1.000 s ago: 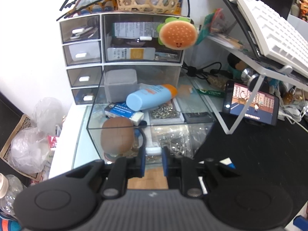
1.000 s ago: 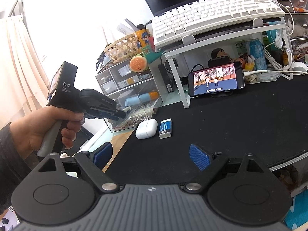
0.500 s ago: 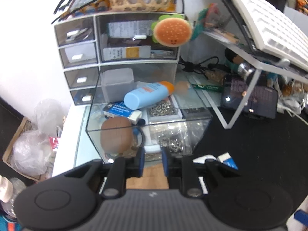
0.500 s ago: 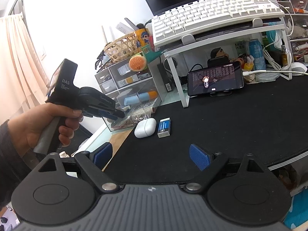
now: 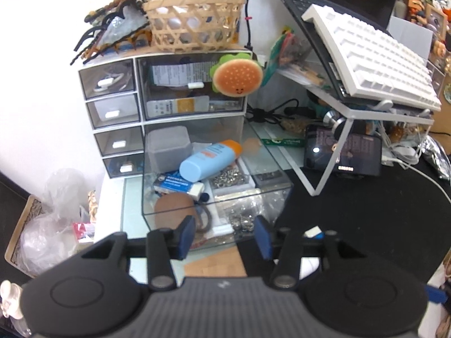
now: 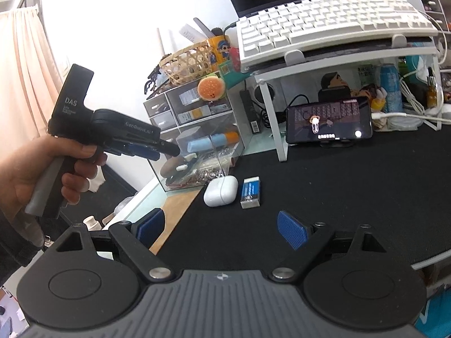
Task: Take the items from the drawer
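**Left tool lines up on the open drawer**

The clear drawer (image 5: 217, 197) stands pulled out from the small organizer (image 5: 166, 112), and the left tool (image 5: 224, 235) hovers right at its near wall, released, nothing between its pads. The blue bottle (image 5: 210, 159) lies straight ahead and farther in, its long axis slanting from near-left to far-right, orange cap at the far end. The right tool (image 6: 221, 229) hangs spread and empty over the black surface (image 6: 352, 186), well right of the drawer. The left looks the likelier one to reach in.
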A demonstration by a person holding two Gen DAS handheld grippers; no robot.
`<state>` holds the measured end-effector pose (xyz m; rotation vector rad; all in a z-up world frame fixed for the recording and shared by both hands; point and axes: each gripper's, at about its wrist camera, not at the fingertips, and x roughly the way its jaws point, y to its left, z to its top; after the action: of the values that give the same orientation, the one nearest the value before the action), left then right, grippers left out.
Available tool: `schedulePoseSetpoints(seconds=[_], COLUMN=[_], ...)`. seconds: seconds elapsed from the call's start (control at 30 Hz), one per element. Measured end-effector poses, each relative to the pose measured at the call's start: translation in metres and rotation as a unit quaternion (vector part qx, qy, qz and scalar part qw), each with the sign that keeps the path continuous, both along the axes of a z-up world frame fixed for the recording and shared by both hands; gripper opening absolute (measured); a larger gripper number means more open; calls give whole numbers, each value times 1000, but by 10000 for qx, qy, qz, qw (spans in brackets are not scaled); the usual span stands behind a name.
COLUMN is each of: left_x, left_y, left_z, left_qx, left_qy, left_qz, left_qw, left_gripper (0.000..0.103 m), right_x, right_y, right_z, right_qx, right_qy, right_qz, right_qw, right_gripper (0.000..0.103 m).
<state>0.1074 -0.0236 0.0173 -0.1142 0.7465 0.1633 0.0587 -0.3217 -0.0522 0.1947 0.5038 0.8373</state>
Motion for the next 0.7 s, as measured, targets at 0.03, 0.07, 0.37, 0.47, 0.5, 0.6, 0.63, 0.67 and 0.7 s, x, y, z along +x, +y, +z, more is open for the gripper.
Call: schedulePoseSetpoints(seconds=[0.03,0.07,0.37,0.47,0.5,0.6,0.63,0.67,0.7], left_x=[-1,-2,-10,-14,-15,-20,-21,-23,-25], left_y=[1,1,1,4,5,9,10,12,13], left_z=[1,2,6,4,3,1,1,0,-1], left_qx=[-7,1,211,210,192,180,183,197,229], left_qy=[-33,-61,-172,-219,-233,-273,-294,-321,-346], left_qz=[-12,-27,-307,-341,-358,-424,-447,-467,-480], left_qw=[10000,10000,9992,9990,9989,9986,9984,9982,9980], left_gripper=[53,54,60,61,62,65,67,68,69], right_x=[0,1,4,6,6,8,9,9,10], right_y=[2,4,20,23,24,27,28,28,29], right_z=[2,3,8,10,11,12,13,13,14], right_qx=[-14,-17,-28,-46,-52,-70,-76,-82,-88], right_qy=[-20,-31,-111,-148,-160,-198,-210,-222,-235], right_qz=[7,5,-24,-33,-39,-58,-64,-70,-76], right_qw=[10000,10000,9999,9999,9998,9998,9997,9997,9997], right_gripper=[91,91,91,91,91,91,91,91,91])
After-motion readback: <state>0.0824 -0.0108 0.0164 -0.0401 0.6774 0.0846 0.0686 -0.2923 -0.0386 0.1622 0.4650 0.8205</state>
